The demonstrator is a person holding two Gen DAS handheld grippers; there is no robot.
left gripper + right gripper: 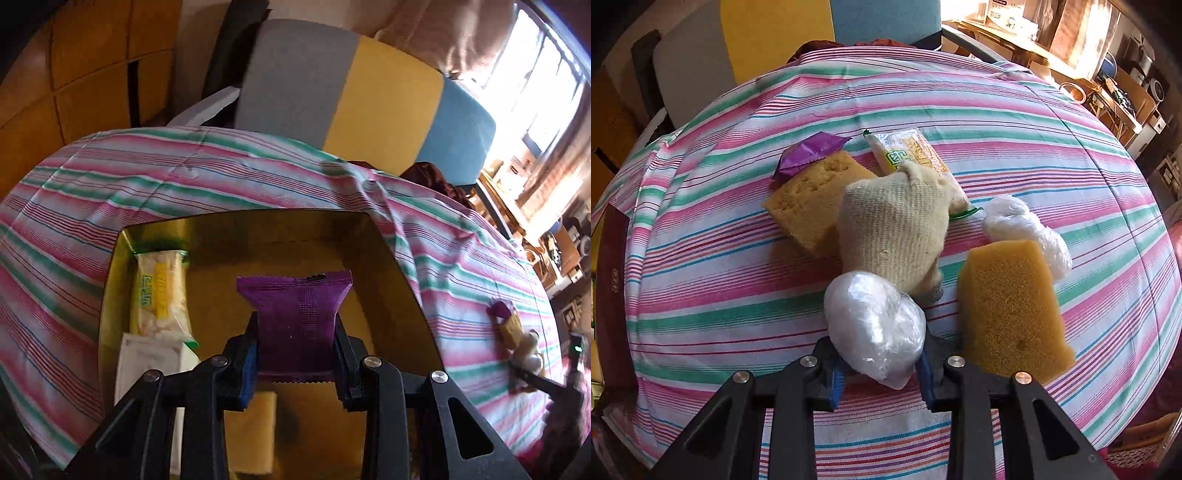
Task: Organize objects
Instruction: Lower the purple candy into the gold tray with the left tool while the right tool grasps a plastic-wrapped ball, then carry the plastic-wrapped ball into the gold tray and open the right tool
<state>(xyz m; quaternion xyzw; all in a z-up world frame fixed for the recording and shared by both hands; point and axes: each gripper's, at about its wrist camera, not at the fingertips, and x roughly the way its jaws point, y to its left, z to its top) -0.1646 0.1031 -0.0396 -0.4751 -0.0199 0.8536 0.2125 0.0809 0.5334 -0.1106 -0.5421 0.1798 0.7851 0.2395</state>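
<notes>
Pointing away lengthwise: purple packet [300, 325]

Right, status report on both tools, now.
Left tool shut on flat purple foil packet, over open gold box. Right tool shut on white crumpled plastic bundle. Tan sponge block close beside it.
</notes>
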